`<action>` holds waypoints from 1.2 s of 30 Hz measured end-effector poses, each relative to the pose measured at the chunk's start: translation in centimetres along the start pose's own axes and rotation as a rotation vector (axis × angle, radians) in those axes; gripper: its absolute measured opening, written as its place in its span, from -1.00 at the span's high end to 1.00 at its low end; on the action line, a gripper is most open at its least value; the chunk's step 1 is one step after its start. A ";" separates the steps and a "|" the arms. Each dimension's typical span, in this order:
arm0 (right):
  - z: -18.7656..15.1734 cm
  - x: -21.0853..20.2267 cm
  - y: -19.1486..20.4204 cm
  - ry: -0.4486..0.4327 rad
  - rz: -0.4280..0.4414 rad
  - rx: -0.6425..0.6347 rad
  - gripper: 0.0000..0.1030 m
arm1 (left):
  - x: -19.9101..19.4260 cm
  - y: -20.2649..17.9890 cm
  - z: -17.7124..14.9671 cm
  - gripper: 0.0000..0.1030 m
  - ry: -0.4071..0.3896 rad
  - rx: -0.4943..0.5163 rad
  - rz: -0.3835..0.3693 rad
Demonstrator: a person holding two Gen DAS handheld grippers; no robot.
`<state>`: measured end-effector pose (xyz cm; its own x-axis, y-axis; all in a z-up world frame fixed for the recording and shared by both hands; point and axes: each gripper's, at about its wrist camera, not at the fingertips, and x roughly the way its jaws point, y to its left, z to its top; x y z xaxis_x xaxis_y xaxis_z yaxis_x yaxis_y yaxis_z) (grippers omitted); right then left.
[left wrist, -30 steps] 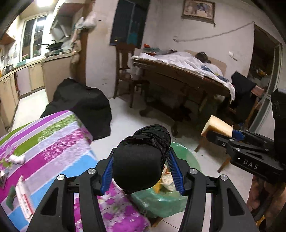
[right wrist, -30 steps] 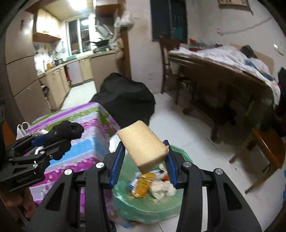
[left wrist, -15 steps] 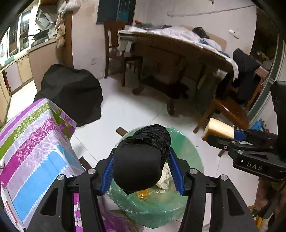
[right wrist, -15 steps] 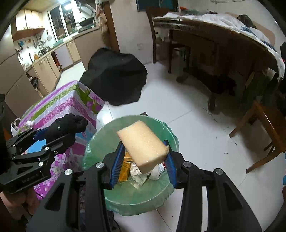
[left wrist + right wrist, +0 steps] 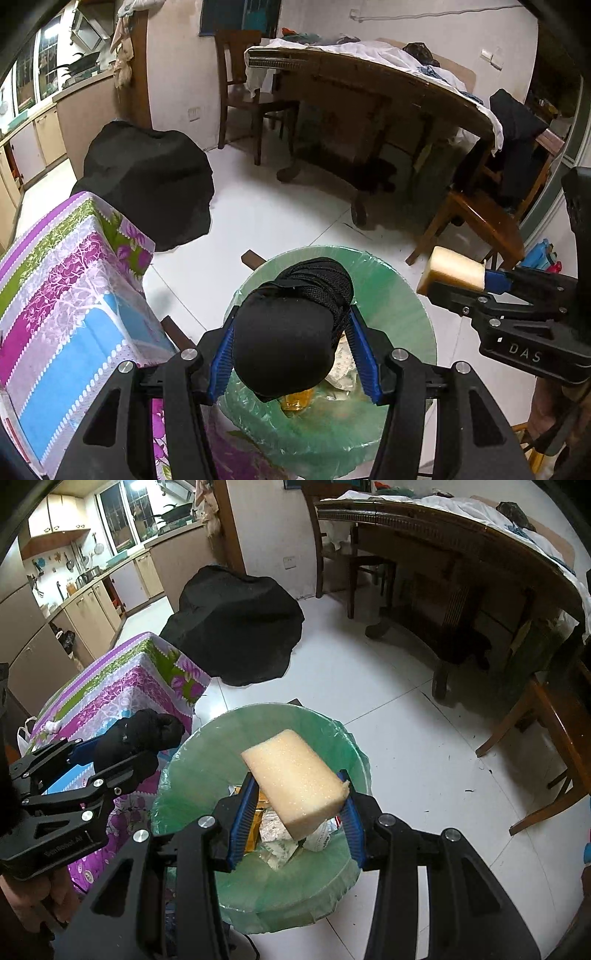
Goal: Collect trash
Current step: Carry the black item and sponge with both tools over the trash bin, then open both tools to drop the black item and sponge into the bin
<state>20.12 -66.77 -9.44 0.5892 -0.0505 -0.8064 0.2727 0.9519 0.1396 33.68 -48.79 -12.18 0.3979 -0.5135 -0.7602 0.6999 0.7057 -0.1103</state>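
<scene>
Left tool (image 5: 291,350) grips a black bundle (image 5: 288,332) above a green-lined bin (image 5: 399,306); sponge (image 5: 452,273) at three o'clock.

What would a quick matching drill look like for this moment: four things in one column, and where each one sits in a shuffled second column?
Things:
1. black fabric bundle
2. yellow sponge
3. green-lined bin
4. flowered tablecloth

Places:
A. on the floor below both tongs, with wrappers inside
B. clamped in the right tongs
C. draped over the table beside the bin
D. clamped in the left tongs

Pairs: 1-D, 2-B, 3-A, 4-C
</scene>
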 end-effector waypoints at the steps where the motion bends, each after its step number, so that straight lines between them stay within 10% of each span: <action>1: 0.1 0.1 -0.1 0.000 0.000 0.000 0.20 | 0.1 0.1 0.0 -0.10 0.002 0.000 0.002; 27: -0.1 0.4 -0.4 0.003 0.002 0.006 0.18 | 0.7 0.6 -0.6 -0.12 0.026 -0.004 0.038; 36: -1.1 0.9 -0.9 0.002 0.003 0.021 0.06 | 1.0 1.3 -0.9 -0.42 0.036 -0.017 0.074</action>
<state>19.61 -67.34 -10.93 0.5884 -0.0466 -0.8072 0.2864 0.9456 0.1542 34.45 -47.96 -13.68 0.4261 -0.4418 -0.7895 0.6594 0.7492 -0.0633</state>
